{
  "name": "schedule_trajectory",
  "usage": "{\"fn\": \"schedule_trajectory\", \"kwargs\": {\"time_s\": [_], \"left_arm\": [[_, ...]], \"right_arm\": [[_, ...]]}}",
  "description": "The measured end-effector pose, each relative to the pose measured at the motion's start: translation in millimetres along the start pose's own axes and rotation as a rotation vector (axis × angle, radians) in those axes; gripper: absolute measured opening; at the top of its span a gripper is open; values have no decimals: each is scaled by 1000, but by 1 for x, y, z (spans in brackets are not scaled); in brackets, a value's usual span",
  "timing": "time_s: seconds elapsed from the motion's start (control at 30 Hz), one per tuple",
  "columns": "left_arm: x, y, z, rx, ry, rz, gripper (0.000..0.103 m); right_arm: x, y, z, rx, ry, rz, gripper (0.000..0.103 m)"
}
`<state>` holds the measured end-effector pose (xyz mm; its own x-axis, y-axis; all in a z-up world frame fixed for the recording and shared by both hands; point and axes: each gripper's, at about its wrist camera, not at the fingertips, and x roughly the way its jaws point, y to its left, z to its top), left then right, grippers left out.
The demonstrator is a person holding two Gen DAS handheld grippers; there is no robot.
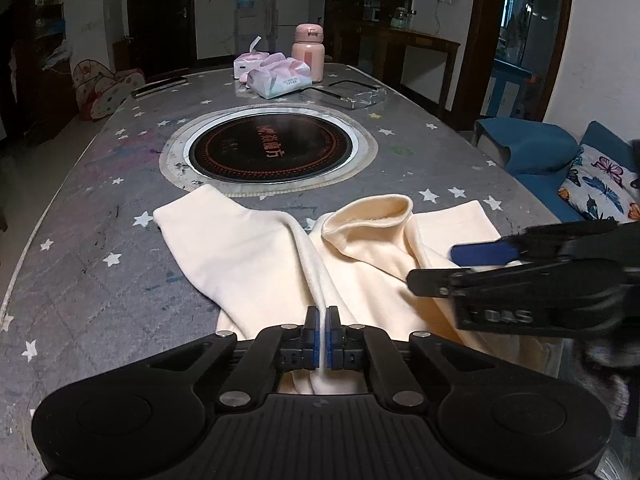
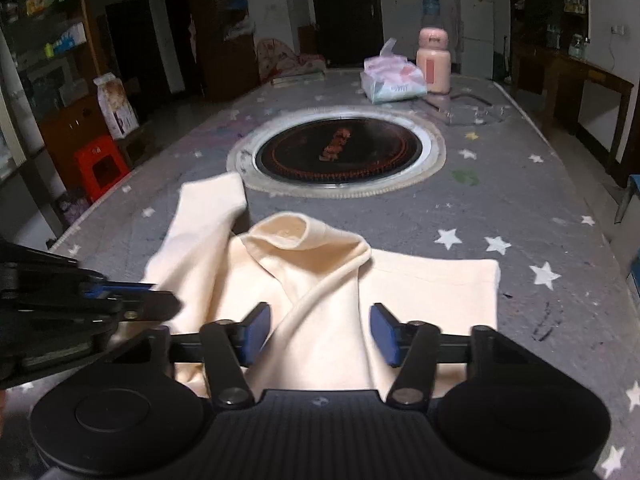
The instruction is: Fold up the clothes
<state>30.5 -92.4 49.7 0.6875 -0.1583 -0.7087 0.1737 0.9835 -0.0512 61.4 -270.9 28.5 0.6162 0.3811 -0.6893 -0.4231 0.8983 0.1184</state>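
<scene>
- Cream knit fabric, the garment, is lying rumpled on the grey star-printed surface, just on the near side of the round black hob, with its rolled collar turned up towards the hob.
- A raised ridge of the fabric is being pinched by the left gripper; its jaws are closed tight on the thin fold.
- The right gripper is being held over a second thick ridge, nearer than the collar; its jaws are standing apart, straddling the ridge without the pads pressing it.
- For a clean fold, the right jaws are probably best closed fully on one seam only, not on bunched layers.
- Both grips are best lifted together, so the cloth is being kept taut and off the hob.
</scene>
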Motion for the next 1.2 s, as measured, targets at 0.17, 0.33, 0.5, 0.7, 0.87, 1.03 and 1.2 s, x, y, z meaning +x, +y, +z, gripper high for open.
{"fn": "schedule_trajectory", "kwargs": {"time_s": [0.17,0.33,0.5,0.7,0.87,1.03,1.2], "left_arm": [[-21,9,-4,-25,-31,4,3],[-52,18,-13,-41,-76,8,2],[-82,24,-33,-58,-89,8,2],[-107,32,-67,-90,-59,14,2],[-115,36,-93,-101,-11,-1,2],[-109,33,-111,-91,54,-24,2],[-102,27,-118,-66,92,-48,2]], "right_arm": [[4,-7,-4,28,5,5,16],[-32,-15,-10,39,-79,-46,4],[-68,-24,-18,28,-123,-106,3],[-67,-19,-18,16,-97,-38,27],[-33,-8,-9,8,-43,-5,39],[4,-5,-4,27,6,6,43],[10,-2,-7,13,9,11,15]]}}
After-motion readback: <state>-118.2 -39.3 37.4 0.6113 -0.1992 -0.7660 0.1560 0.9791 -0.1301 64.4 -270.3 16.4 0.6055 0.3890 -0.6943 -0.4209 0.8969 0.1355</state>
